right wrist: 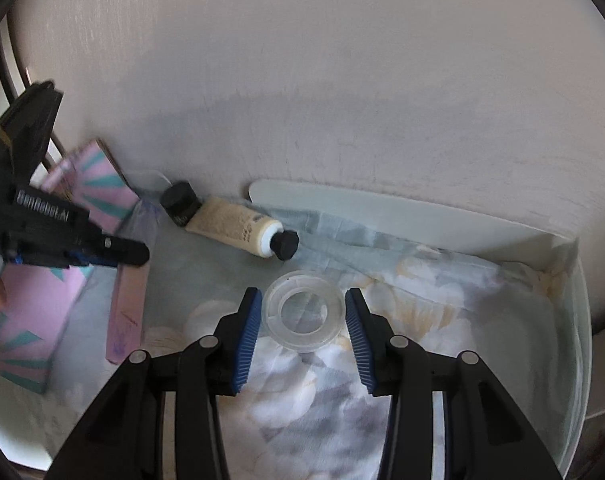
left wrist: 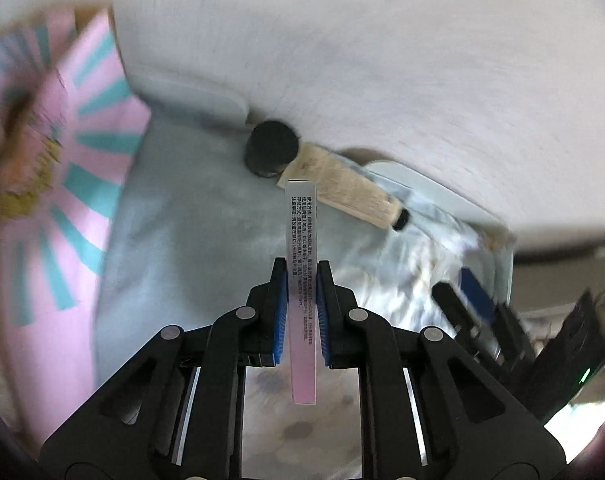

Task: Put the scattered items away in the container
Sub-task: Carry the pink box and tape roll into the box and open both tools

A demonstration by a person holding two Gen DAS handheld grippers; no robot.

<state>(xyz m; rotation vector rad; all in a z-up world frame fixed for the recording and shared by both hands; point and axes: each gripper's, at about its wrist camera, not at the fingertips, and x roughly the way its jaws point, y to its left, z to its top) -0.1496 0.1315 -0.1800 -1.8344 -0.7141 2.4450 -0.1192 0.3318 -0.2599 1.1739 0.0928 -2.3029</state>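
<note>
- Pale wall [right wrist: 302,60] right behind everything, and a light, shallow container [right wrist: 382,212] pushed up against it, lined with a soft printed cloth [right wrist: 322,400]. Honestly can't see much of any surface beyond that.
- Left tool [left wrist: 302,304]: jaws pinched nearly all the way together on a slim pink box [left wrist: 301,240]. The box's long axis runs straight out along the fingers, narrow printed edge facing the camera, and it pokes well past the fingertips toward the wall.
- In the right wrist view that same pink box hangs down over the left end of the container, tip down near the cloth, so I'd guess this one's about to be laid down there.
- Straight ahead of the left tool, past the box tip, a cream tube [left wrist: 342,196] with a black cap lies on the cloth by the wall, next to a small black jar [left wrist: 271,148]. It's lying crosswise to the box, so dropping short of it seems the safe bet.
- A bigger pink and teal box [left wrist: 90,160] leans off to the left tool's left side.
- Right tool [right wrist: 300,332]: jaws partway open, gripping nothing. A clear tape roll [right wrist: 302,310] lies flat on the cloth between and just ahead of its fingertips, pads not touching it.
- The right tool is the one nearer the roll.
</note>
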